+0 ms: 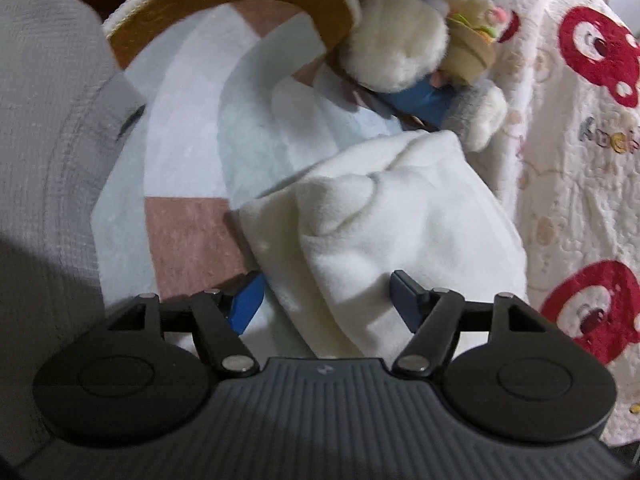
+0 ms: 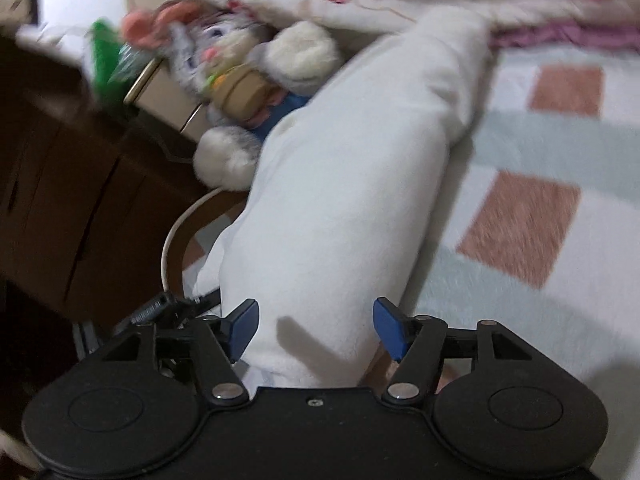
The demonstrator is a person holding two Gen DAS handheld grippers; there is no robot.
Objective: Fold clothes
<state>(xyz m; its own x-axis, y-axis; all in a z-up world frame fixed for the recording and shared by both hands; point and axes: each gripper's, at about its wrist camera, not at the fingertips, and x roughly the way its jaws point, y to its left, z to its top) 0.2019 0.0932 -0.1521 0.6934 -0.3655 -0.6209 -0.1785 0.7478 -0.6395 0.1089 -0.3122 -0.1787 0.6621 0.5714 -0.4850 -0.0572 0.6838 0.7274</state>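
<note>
Both tools are spread: left tool (image 1: 326,300) and right tool (image 2: 314,328) straddle the cream fleece garment (image 1: 384,216) at frame centre on the rug (image 1: 192,236). Thick layers could slip; the plush rabbit (image 1: 404,40) may snag.

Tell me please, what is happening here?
A person is folding a white garment on a checked blanket, with a gripper in each hand. The left gripper and the right gripper are both open, with the cloth lying between their fingers. A plush rabbit sits beside the garment.
</note>
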